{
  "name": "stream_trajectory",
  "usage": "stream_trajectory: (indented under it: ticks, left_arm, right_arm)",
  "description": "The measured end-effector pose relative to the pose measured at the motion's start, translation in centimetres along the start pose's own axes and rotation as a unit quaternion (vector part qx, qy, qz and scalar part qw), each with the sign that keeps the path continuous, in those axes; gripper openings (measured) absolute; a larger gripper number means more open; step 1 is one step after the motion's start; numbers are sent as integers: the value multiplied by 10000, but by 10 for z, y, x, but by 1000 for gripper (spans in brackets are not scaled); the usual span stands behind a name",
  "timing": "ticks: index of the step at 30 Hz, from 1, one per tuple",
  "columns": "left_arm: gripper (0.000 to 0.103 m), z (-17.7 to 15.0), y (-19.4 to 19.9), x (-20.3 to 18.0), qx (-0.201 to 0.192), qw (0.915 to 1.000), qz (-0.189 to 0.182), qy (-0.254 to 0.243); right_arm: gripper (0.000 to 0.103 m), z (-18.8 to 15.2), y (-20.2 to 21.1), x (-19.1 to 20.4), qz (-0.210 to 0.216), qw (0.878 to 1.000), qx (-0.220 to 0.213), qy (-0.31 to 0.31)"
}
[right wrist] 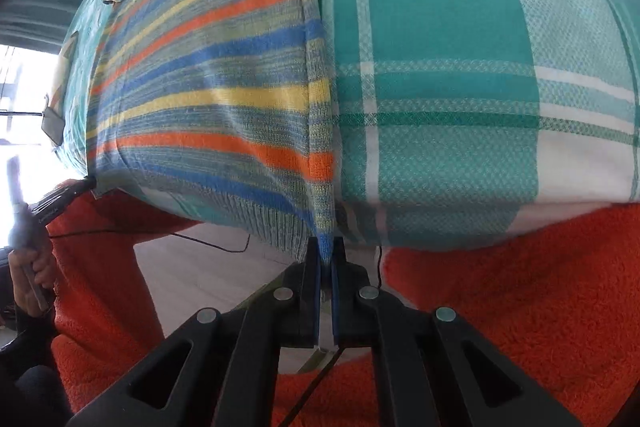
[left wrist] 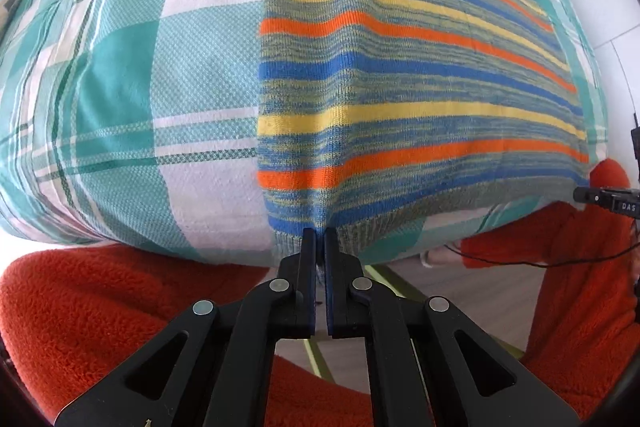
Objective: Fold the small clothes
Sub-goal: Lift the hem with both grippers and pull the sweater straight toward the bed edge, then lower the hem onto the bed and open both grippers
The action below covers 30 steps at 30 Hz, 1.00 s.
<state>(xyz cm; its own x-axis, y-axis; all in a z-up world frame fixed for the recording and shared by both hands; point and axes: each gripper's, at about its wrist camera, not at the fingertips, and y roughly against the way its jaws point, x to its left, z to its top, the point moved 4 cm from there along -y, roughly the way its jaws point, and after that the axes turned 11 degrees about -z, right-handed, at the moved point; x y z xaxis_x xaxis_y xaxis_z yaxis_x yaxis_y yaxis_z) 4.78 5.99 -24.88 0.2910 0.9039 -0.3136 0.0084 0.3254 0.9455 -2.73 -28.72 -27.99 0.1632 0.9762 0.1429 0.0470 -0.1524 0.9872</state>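
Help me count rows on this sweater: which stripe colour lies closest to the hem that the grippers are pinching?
The blue stripe on the striped sweater runs just above the ribbed hem, beside the left gripper. The nearest orange stripe lies farther up, and yellow farther still.

Left gripper (left wrist: 319, 235) points down, black jaws pinched together on hem of striped sweater (left wrist: 400, 75) at near edge. Right gripper (right wrist: 326, 247) tilted steeply down, jaws clamped on sweater's opposite hem corner. Left hand (right wrist: 30, 267) wraps handle.
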Motion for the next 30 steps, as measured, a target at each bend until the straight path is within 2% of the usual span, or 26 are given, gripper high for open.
stream_trajectory:
  ticks: [2, 4, 10, 15, 18, 20, 21, 22, 23, 24, 25, 27, 30]
  left_arm:
    - [1, 2, -9, -5, 32, 9997, 233, -45]
    - [1, 4, -14, -7, -14, 9993, 370, -69]
    - [2, 5, -22, 6, -51, 9993, 319, 213]
    - [3, 10, -27, 2, -10, 9992, 383, 149]
    - [7, 3, -34, -4, 51, 9988, 475, 118]
    - [8, -2, -38, -9, 105, 9984, 529, 145]
    - [11, -6, -37, -10, 123, 9983, 540, 155]
    - [18, -10, -34, -11, 144, 9982, 561, 150]
    - [23, -14, -30, -12, 153, 9981, 588, 129]
    - [32, -18, -24, -13, 131, 9978, 642, 88]
    - [42, -22, -17, -14, 85, 9973, 726, 40]
    - [53, -26, 0, -16, -119, 9958, 904, -11]
    - [61, -23, 37, -18, -698, 9931, 940, 21]
  right_arm:
    - [4, 4, -8, 1, -209, 9998, -16, 64]
    - [4, 7, -9, -1, -232, 9997, -21, -3]
    - [4, 12, -14, -11, -214, 9995, -45, -215]
    - [4, 14, -13, -13, -238, 9993, -86, -272]
    - [4, 10, -11, -15, -279, 9992, -102, -278]
    - [10, 6, -7, -9, -392, 9988, -77, -279]
    - [17, 5, -5, -9, -467, 9984, -44, -302]
    - [24, 2, -2, -7, -557, 9979, -16, -327]
    - [27, -4, 2, -8, -619, 9975, -7, -347]
    - [29, -7, 8, -10, -647, 9972, -15, -370]
    - [30, -10, 15, -13, -676, 9969, -37, -391]
    - [31, -15, 33, -19, -817, 9956, -164, -429]
    - [31, -14, 69, -25, -1172, 9895, -662, -520]
